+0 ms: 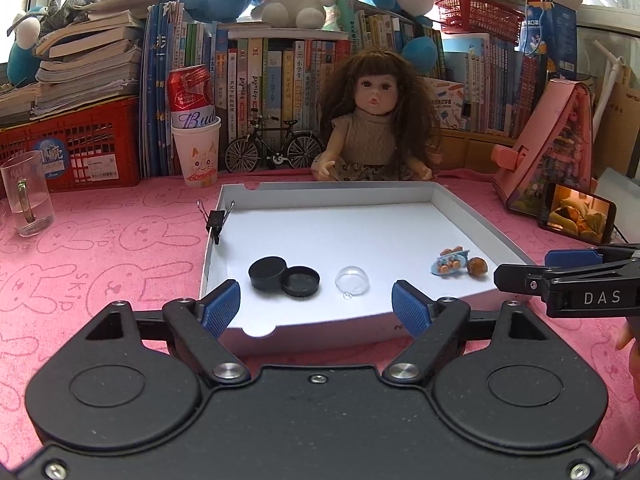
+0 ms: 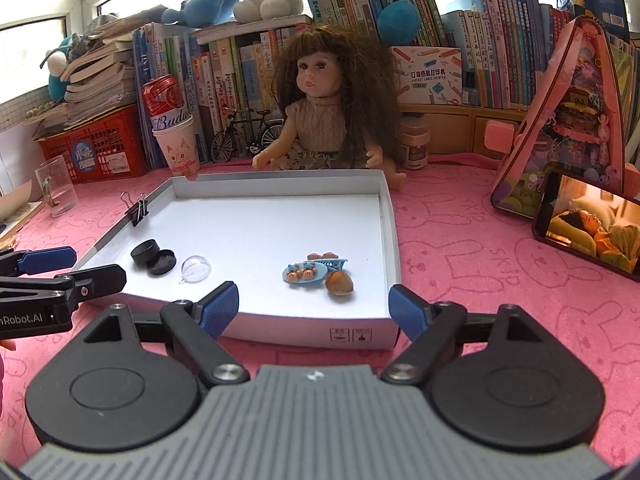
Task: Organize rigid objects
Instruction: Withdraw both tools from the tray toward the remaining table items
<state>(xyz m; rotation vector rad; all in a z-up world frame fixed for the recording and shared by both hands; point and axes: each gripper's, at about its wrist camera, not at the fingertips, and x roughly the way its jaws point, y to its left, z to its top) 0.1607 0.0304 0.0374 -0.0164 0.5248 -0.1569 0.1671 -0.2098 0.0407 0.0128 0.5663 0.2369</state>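
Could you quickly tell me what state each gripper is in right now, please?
Left gripper: open, holding nothing, near the white tray.
Right gripper: open, holding nothing.

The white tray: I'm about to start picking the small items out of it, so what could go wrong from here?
The clear dome is round and smooth, so it may roll or squirt out from between the fingers. The black lid leans against the black container; grabbing one could drag the other. The nut touches the blue clip, leaving little finger room. Both the left gripper and right gripper are open.
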